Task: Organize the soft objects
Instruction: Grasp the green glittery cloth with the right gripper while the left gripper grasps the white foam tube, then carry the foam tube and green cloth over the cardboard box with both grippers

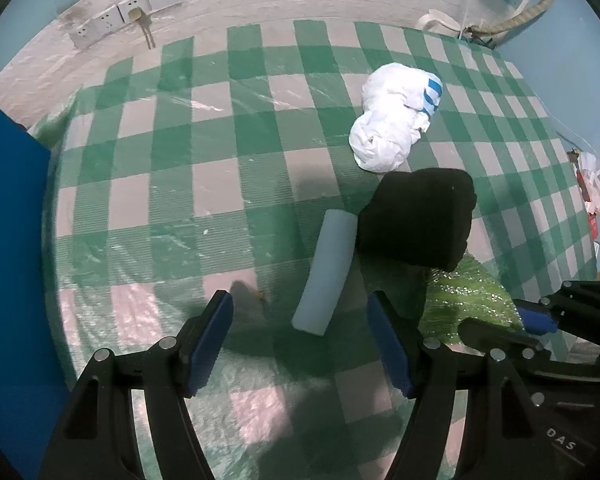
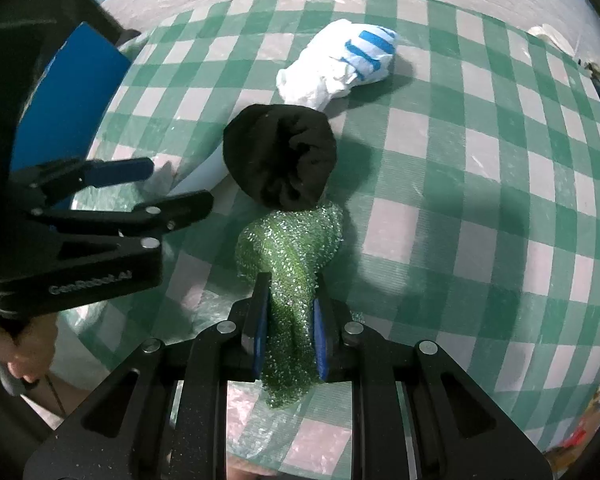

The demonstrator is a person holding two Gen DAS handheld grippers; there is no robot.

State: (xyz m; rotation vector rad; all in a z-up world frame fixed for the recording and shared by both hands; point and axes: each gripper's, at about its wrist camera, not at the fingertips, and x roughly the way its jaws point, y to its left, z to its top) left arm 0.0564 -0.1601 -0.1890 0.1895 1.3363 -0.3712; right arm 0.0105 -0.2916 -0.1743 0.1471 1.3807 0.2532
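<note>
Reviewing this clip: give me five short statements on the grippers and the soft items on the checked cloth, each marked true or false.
1. The right gripper is shut on the green glittery scrubber. True.
2. The left gripper holds the pale foam roll. False: its jaws stand open above the cloth, and the roll lies loose with only its near end between them.
3. The black cloth bundle lies between the scrubber and the white bag with blue stripes. True.
4. The white bag lies inside the blue bin. False: it lies on the checked tablecloth, far from the bin.
5. The foam roll lies beside the black bundle. True.
</note>
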